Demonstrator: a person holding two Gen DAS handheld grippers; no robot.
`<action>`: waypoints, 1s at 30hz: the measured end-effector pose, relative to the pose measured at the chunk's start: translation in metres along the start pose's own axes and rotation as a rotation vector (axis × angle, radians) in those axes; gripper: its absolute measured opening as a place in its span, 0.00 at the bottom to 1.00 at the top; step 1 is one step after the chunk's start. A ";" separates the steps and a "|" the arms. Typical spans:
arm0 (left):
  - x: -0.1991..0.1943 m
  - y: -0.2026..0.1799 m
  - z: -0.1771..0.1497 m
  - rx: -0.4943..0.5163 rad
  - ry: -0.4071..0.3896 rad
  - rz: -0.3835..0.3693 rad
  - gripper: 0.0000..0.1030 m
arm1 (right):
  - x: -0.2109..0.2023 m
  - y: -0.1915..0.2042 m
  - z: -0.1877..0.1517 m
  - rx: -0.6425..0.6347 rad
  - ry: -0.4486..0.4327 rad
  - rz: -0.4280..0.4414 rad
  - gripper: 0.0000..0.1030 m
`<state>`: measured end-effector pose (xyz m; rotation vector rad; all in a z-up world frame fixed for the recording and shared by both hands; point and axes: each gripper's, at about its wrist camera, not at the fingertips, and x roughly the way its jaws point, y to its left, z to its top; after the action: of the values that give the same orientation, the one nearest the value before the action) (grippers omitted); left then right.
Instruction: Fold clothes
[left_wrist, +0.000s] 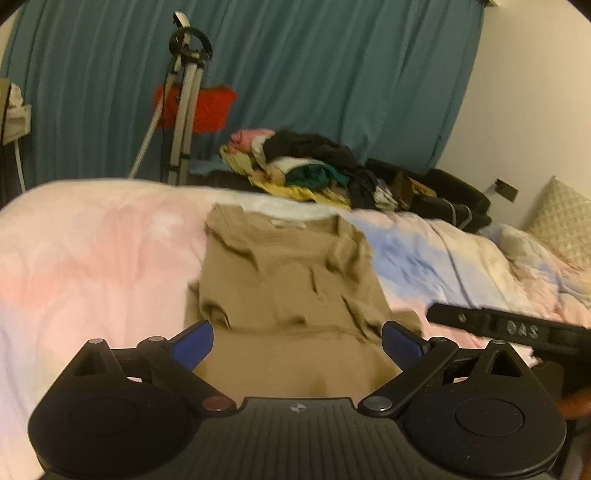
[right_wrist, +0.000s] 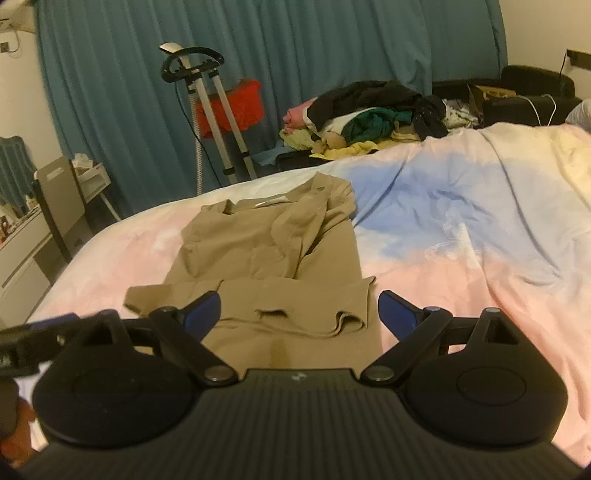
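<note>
We hold both tongs wide and empty, left gripper (left_wrist: 297, 341) and right gripper (right_wrist: 299, 314), over the shirt (right_wrist: 273, 254); clothes pile (right_wrist: 369, 114) upper centre, steamer stand (right_wrist: 207, 110) upper left.

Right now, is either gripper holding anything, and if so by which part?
Nothing is held. The left gripper and the right gripper both stand open above the tan garment, which lies partly folded on the bed cover, touched by neither.

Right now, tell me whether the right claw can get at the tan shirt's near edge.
Probably yes. The right claw stands open just above the tan shirt on the bed, with nothing between them; the left claw sits off to the side.
</note>
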<state>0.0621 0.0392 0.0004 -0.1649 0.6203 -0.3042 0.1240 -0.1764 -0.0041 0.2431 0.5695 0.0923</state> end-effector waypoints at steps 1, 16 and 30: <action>-0.004 -0.001 -0.004 -0.007 0.018 -0.011 0.96 | -0.005 0.002 -0.002 -0.006 -0.002 -0.006 0.91; 0.041 0.067 -0.075 -0.666 0.281 -0.178 0.79 | 0.003 -0.023 -0.086 0.697 0.363 0.336 0.91; 0.041 0.083 -0.068 -0.754 0.145 -0.161 0.08 | 0.014 -0.063 -0.104 0.984 0.186 0.119 0.50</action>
<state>0.0729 0.1000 -0.0963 -0.9261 0.8469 -0.2255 0.0800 -0.2143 -0.1122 1.2350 0.7536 -0.0600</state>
